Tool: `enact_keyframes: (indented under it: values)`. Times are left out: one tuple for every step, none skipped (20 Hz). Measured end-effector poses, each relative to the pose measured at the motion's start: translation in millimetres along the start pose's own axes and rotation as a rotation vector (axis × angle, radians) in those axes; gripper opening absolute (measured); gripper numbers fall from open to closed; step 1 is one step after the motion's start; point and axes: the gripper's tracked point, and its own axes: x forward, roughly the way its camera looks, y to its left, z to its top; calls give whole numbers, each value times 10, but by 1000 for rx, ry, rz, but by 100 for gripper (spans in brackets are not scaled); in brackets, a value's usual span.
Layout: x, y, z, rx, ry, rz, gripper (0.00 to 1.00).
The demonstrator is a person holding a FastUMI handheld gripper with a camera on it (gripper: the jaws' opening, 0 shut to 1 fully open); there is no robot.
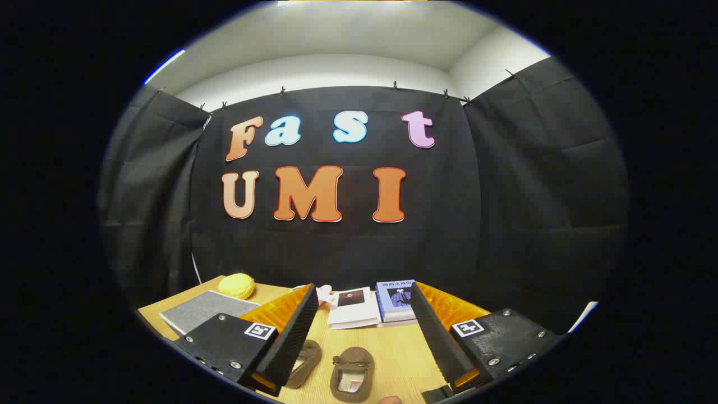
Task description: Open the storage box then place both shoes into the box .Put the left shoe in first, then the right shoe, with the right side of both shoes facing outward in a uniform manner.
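The gripper [359, 328] is spread wide above the wooden bench [404, 353], with nothing held between its 2 fingers. The 2 brown shoes lie on the bench in the gap between the fingers, at the near end. The larger-showing shoe [352, 373] sits about midway between the fingers with its opening facing up and a light insole visible inside. The second shoe [304, 362] lies just beside it, touching or nearly touching the left finger and partly hidden by it. Beyond the shoes, near the booth wall, a white book [353, 307] and a blue book [396, 300] lie side by side. Left of the books are a grey notebook [205, 310] and a yellow round object [236, 285].
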Motion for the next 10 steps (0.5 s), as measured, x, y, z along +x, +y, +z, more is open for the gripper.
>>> enact_keyframes:
  values:
    - [0,0,-18,19,8,3,99]
    - [5,-15,-35,39,16,6,99]
    - [16,-49,-59,52,22,3,98]
    - [29,-102,-77,56,25,-8,98]
    - [38,-159,-86,56,25,-21,98]
    - [49,-199,-89,58,23,-31,98]
    - [44,-208,-94,60,22,-33,98]
    - [41,-205,-112,63,24,-30,98]
    - [25,-203,-114,65,24,-26,98]
    - [14,-214,-103,68,22,-24,98]
